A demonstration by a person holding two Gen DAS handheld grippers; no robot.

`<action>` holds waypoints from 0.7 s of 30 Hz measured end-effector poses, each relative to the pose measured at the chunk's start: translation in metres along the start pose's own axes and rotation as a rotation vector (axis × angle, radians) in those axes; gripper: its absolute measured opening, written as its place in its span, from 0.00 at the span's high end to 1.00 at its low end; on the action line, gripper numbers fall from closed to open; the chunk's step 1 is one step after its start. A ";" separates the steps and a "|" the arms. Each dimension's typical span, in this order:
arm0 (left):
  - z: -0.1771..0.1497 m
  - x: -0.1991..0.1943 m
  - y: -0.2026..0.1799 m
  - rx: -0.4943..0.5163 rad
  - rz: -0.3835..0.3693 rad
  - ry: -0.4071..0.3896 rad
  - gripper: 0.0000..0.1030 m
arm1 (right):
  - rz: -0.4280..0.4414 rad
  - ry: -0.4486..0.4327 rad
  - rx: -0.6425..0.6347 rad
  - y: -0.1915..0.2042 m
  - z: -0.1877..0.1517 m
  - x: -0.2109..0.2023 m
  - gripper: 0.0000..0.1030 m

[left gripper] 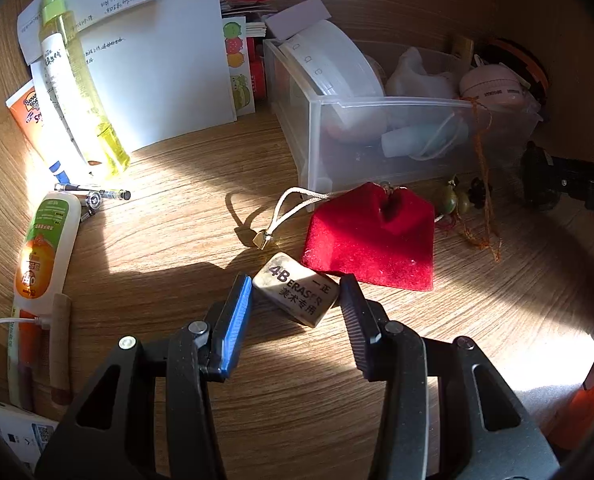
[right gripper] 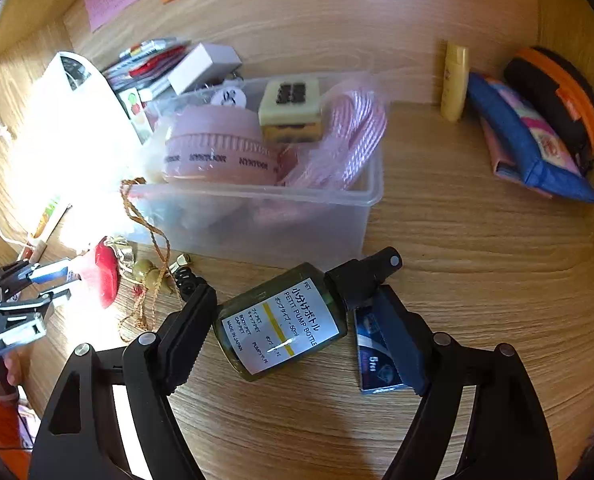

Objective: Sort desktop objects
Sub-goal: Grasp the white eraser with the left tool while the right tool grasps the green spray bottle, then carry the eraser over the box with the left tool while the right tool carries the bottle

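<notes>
Eraser (left gripper: 297,290), a grubby block printed "4B ERASER", lies on the wooden tabletop (left gripper: 185,240) between the fingers of the left hand-held gripper (left gripper: 297,306). The blue-padded finger stands at its 9 o'clock edge and the dark finger at its 3 o'clock corner; whether either pad presses on it cannot be told, and the jaws stand apart about the width of the block. This gripper reaches in low from 6 o'clock, angled down toward the tabletop. At the eraser's 1 o'clock, just beside it, is a red velvet pouch (left gripper: 371,236) with a cream cord, and beyond that a clear plastic bin (left gripper: 317,136) full of small items. At 10 o'clock a yellow spray bottle (left gripper: 77,92) lies across white papers (left gripper: 161,68).

In the right wrist view, the right hand-held gripper (right gripper: 297,320) comes in from 6 o'clock, also pitched downward, with its jaws wide apart around a small dark green pump bottle (right gripper: 281,324). The bottle lies tilted, its black pump head toward 2 o'clock and touching or nearly touching the right finger, while the base sits near the left finger; a firm grip cannot be confirmed. A small blue packet (right gripper: 373,352) lies under the right finger. The clear bin (right gripper: 337,216) sits at 12 o'clock, holding a pink round fan (right gripper: 217,148).
</notes>
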State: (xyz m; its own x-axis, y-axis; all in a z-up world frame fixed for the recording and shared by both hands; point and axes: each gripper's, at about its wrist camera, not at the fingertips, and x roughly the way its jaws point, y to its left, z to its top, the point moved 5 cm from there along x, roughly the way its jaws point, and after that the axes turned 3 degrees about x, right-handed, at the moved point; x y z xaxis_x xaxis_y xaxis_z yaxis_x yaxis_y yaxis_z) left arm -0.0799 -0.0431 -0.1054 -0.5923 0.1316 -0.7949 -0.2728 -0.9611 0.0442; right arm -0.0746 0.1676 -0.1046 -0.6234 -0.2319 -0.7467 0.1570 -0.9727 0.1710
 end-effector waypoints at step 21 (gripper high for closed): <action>0.040 -0.059 -0.005 -0.094 -0.002 -0.219 0.57 | -0.005 -0.184 -0.037 -0.003 0.018 -0.062 0.25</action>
State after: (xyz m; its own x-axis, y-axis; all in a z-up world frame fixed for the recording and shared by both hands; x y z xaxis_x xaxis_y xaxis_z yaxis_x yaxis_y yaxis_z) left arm -0.0738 -0.0365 -0.0347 -0.7452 0.1737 -0.6438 -0.2089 -0.9777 -0.0220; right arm -0.0500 0.1849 -0.0476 -0.7535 -0.2282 -0.6166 0.1793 -0.9736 0.1413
